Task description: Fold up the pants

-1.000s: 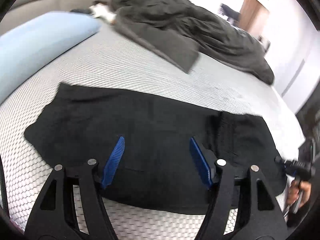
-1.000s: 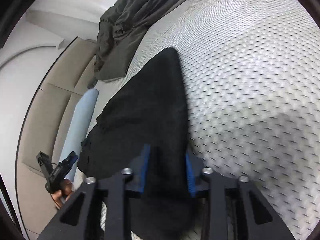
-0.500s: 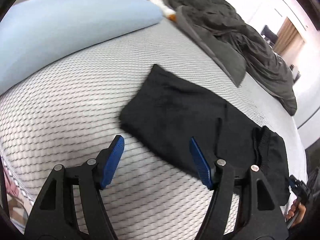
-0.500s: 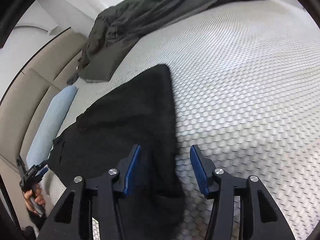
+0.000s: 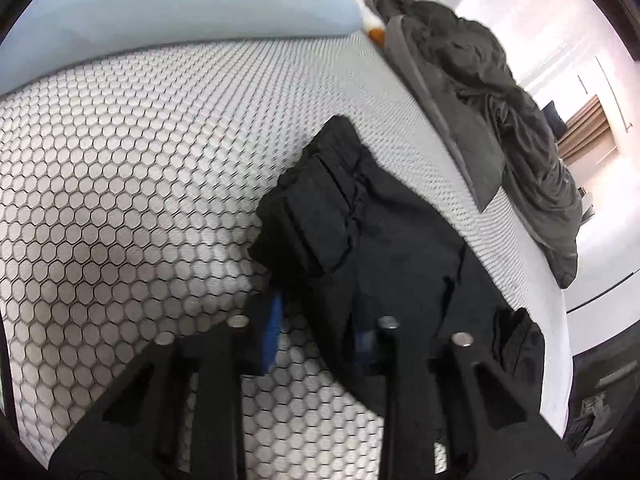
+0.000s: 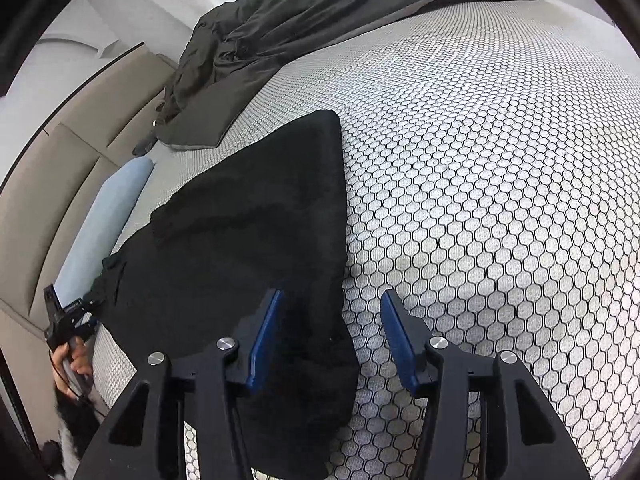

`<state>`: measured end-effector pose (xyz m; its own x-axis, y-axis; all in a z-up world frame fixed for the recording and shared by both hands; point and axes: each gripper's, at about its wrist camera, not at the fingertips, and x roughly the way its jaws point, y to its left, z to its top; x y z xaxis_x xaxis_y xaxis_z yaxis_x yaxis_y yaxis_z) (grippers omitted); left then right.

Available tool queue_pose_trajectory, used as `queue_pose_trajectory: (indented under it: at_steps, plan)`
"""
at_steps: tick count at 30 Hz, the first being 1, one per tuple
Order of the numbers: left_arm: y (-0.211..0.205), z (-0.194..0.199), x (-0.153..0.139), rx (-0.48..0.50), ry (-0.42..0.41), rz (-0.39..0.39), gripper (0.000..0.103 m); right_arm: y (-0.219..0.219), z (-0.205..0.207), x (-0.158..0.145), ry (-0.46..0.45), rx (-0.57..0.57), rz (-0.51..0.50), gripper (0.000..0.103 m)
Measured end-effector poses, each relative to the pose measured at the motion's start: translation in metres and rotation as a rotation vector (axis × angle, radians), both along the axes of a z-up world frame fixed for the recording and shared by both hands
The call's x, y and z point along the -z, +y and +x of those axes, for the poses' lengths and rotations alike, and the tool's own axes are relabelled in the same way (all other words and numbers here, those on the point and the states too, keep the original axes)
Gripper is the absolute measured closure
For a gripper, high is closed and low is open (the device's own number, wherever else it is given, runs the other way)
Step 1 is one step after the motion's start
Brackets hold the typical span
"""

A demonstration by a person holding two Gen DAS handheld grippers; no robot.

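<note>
Black pants [image 6: 256, 224] lie folded lengthwise on the honeycomb-patterned mattress [image 6: 480, 160]. In the left wrist view the waistband end [image 5: 320, 200] with its pocket flap is bunched and lifted. My left gripper [image 5: 320, 328] has its blue pads narrowed around the near edge of that cloth, which drapes between the jaws. My right gripper [image 6: 328, 332] is open, its jaws wide apart over the pants' near right edge, holding nothing. The left gripper also shows small in the right wrist view [image 6: 66, 316], at the pants' far end.
A dark grey blanket [image 5: 500, 120] is heaped along the far side of the bed; it also shows in the right wrist view [image 6: 300, 20]. A light blue pillow [image 5: 180, 8] lies by the beige headboard [image 6: 60, 168]. The mattress edge [image 5: 560, 340] drops off at right.
My right gripper let go of the pants and opened wide. My left gripper swung to the waistband end, came in low and closed on the cloth edge, bunching it.
</note>
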<state>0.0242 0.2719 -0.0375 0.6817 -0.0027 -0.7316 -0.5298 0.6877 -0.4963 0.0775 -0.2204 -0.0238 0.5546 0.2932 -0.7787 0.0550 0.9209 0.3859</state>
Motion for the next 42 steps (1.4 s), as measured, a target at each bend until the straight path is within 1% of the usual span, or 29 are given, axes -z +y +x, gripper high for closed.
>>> queue_pose_trajectory:
  at_steps: [3, 5, 6, 8, 9, 12, 13, 14, 15, 16, 17, 18, 19, 20, 21, 23, 25, 27, 29, 30, 31, 32, 33, 34, 35, 37, 38, 40, 42]
  plan:
    - [-0.028, 0.003, -0.033, -0.007, -0.047, 0.151, 0.086, -0.003, -0.009, -0.004, -0.009, -0.008, -0.011, 0.051]
    - [-0.053, 0.007, -0.064, 0.021, -0.096, 0.229, 0.087, -0.003, -0.011, -0.008, -0.021, -0.014, -0.020, 0.051]
    - [-0.073, 0.009, -0.084, 0.052, -0.134, 0.281, 0.087, -0.004, -0.013, -0.009, -0.027, -0.014, -0.022, 0.051]
    - [-0.106, 0.013, -0.111, 0.111, -0.192, 0.328, 0.087, -0.004, -0.015, -0.014, -0.040, -0.016, -0.019, 0.051]
    - [-0.134, 0.016, -0.128, 0.164, -0.230, 0.348, 0.087, -0.005, -0.016, -0.016, -0.048, -0.014, -0.022, 0.051]
    - [-0.208, 0.026, -0.156, 0.317, -0.315, 0.373, 0.087, -0.009, -0.020, -0.022, -0.072, -0.007, -0.016, 0.051]
    - [-0.239, 0.029, -0.161, 0.381, -0.341, 0.362, 0.087, -0.011, -0.021, -0.024, -0.079, -0.003, -0.012, 0.051]
    - [-0.271, 0.034, -0.161, 0.469, -0.357, 0.339, 0.086, -0.014, -0.023, -0.026, -0.083, 0.002, -0.010, 0.051]
    - [-0.294, 0.039, -0.158, 0.534, -0.356, 0.313, 0.086, -0.018, -0.024, -0.027, -0.087, 0.012, -0.006, 0.051]
    - [-0.326, 0.048, -0.148, 0.646, -0.346, 0.255, 0.077, -0.021, -0.025, -0.029, -0.089, 0.022, -0.004, 0.051]
    - [-0.351, 0.057, -0.135, 0.750, -0.326, 0.197, 0.053, -0.026, -0.026, -0.029, -0.090, 0.036, -0.002, 0.051]
    - [-0.380, 0.065, -0.112, 0.889, -0.289, 0.114, 0.042, -0.031, -0.027, -0.028, -0.087, 0.048, -0.002, 0.051]
    - [-0.395, 0.068, -0.095, 0.946, -0.262, 0.077, 0.038, -0.036, -0.028, -0.027, -0.082, 0.063, -0.005, 0.051]
    - [-0.406, 0.069, -0.080, 0.973, -0.229, 0.064, 0.038, -0.040, -0.030, -0.026, -0.075, 0.073, -0.009, 0.051]
    - [-0.415, 0.069, -0.061, 0.997, -0.170, 0.070, 0.038, -0.043, -0.030, -0.025, -0.067, 0.078, -0.011, 0.051]
    - [-0.416, 0.069, -0.050, 1.030, -0.129, 0.070, 0.039, -0.049, -0.034, -0.024, -0.061, 0.090, -0.006, 0.051]
    - [-0.403, 0.055, -0.056, 1.033, -0.176, 0.088, 0.038, -0.047, -0.034, -0.027, -0.066, 0.087, 0.005, 0.051]
    - [-0.382, 0.042, -0.071, 1.005, -0.240, 0.130, 0.037, -0.042, -0.034, -0.030, -0.085, 0.066, 0.020, 0.051]
    - [-0.359, 0.029, -0.084, 0.944, -0.286, 0.163, 0.026, -0.032, -0.033, -0.032, -0.102, 0.024, 0.063, 0.051]
    - [-0.342, 0.024, -0.088, 0.894, -0.299, 0.173, 0.026, -0.026, -0.031, -0.033, -0.104, -0.002, 0.091, 0.051]
    - [-0.326, 0.026, -0.089, 0.837, -0.295, 0.182, 0.026, -0.019, -0.029, -0.032, -0.108, -0.032, 0.127, 0.051]
    - [-0.315, 0.030, -0.088, 0.794, -0.275, 0.191, 0.026, -0.014, -0.026, -0.032, -0.111, -0.057, 0.170, 0.051]
    - [-0.299, 0.036, -0.082, 0.737, -0.241, 0.201, 0.026, -0.009, -0.026, -0.032, -0.109, -0.074, 0.196, 0.051]
    - [-0.288, 0.039, -0.077, 0.700, -0.218, 0.208, 0.026, -0.003, -0.022, -0.030, -0.099, -0.093, 0.211, 0.051]
    - [-0.276, 0.042, -0.069, 0.659, -0.191, 0.213, 0.026, 0.004, -0.019, -0.029, -0.089, -0.105, 0.202, 0.051]
    - [-0.254, 0.047, -0.055, 0.617, -0.137, 0.206, 0.026, 0.015, -0.009, -0.021, -0.053, -0.117, 0.191, 0.051]
    - [-0.242, 0.049, -0.049, 0.606, -0.107, 0.203, 0.026, 0.016, -0.006, -0.016, -0.036, -0.117, 0.206, 0.051]
    - [-0.237, 0.053, -0.031, 0.606, -0.048, 0.220, 0.026, 0.021, -0.002, -0.009, -0.006, -0.115, 0.224, 0.051]
    - [-0.235, 0.052, -0.014, 0.624, -0.013, 0.244, 0.026, 0.022, -0.001, -0.008, 0.001, -0.111, 0.239, 0.051]
